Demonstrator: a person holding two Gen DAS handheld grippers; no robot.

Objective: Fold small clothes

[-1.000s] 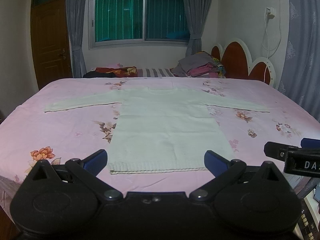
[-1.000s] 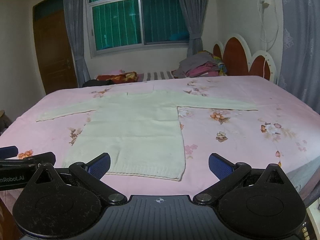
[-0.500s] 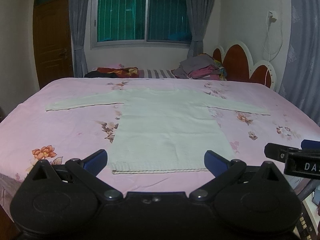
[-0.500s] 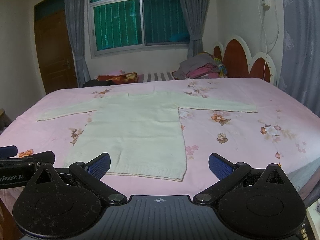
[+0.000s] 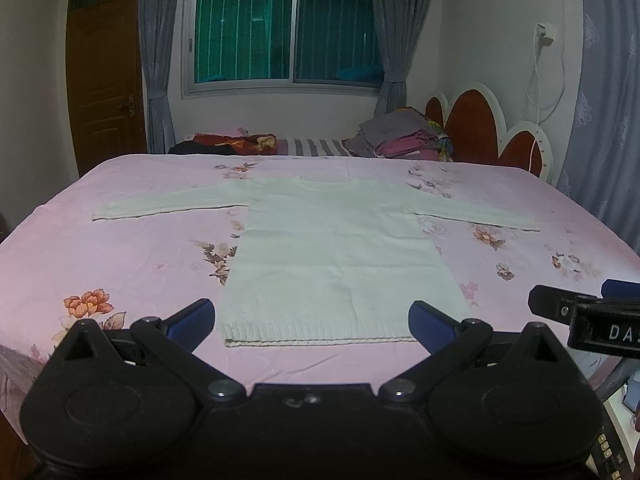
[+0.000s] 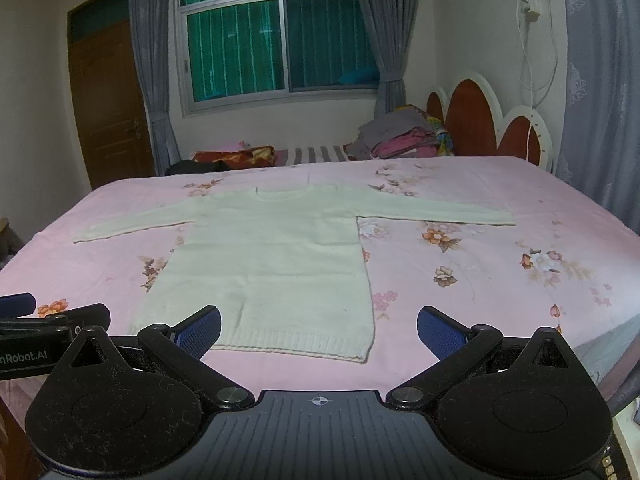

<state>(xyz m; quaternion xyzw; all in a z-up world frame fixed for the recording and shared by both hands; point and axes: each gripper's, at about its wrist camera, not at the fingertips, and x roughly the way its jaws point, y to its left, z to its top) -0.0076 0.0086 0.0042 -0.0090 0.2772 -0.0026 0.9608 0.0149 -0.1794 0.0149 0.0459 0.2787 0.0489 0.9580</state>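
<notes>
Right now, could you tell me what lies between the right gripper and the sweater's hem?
Only bare pink sheet separates the open right gripper from the white sweater, as the right wrist view shows.

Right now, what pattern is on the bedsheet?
Pink bedsheet with scattered flowers, clearest in the right wrist view.

Sweater (image 5: 336, 256) flat on bed (image 5: 120, 256), hem nearest, collar far, sleeves spread left and right
Left gripper (image 5: 312, 322) before hem, fingers wide apart, holding nothing
Right gripper (image 6: 319, 330) beside it on right, before hem's right corner, likewise spread
Clothes pile (image 5: 404, 136) behind bed, next to headboard (image 5: 480, 128) at far right
Window (image 5: 284, 28) behind; door (image 5: 106, 80) far left
</notes>
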